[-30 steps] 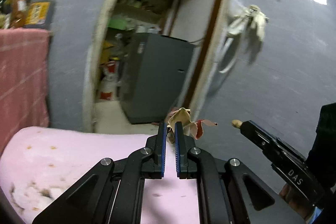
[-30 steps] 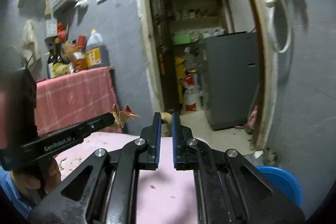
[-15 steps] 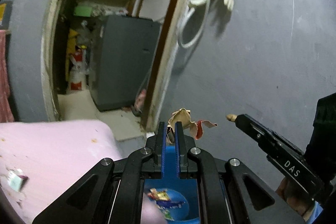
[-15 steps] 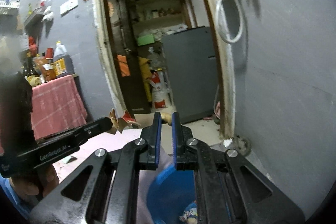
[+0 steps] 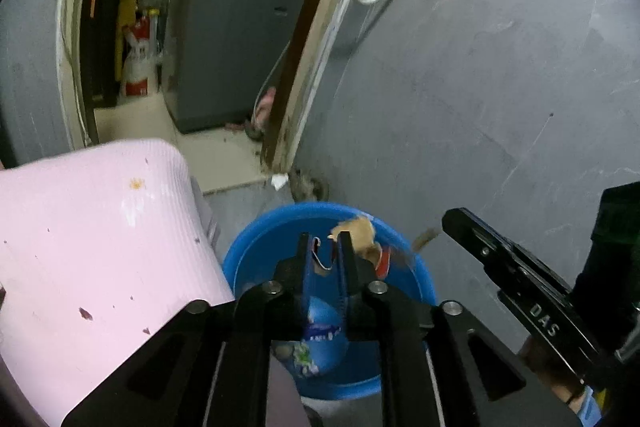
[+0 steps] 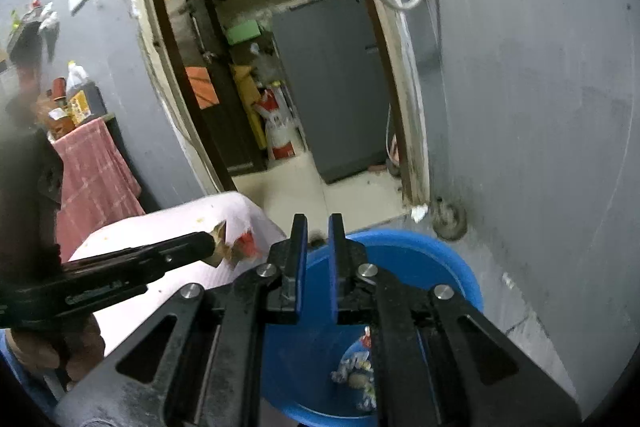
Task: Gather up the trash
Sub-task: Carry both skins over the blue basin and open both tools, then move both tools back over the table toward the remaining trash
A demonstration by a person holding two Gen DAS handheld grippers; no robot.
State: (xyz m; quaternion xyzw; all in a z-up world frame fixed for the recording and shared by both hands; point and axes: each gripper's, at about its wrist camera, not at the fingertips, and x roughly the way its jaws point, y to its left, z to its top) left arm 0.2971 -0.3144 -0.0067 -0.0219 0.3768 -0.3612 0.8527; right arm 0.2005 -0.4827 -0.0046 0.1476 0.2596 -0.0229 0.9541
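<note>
A blue bucket (image 5: 256, 251) stands on the floor by the grey wall, with a printed wrapper (image 5: 320, 339) lying inside; it also shows in the right wrist view (image 6: 440, 263). My left gripper (image 5: 325, 251) is above the bucket, its jaws slightly apart, with a tan and red crumpled wrapper (image 5: 360, 235) at its tips; that wrapper shows in the right wrist view too (image 6: 232, 247). My right gripper (image 6: 318, 227) is also over the bucket, jaws slightly apart, and a small dark scrap (image 6: 318, 235) sits at its tips.
A pink-covered table (image 5: 92, 227) lies left of the bucket. Behind is a doorway with a grey cabinet (image 5: 236, 31) and a red-and-white container (image 5: 136, 67). A red-cloth shelf with bottles (image 6: 80, 103) stands far left. A grey wall is on the right.
Both grippers swung right from over the pink table to above the blue bucket and tilted down. Both pairs of jaws have parted a little.
</note>
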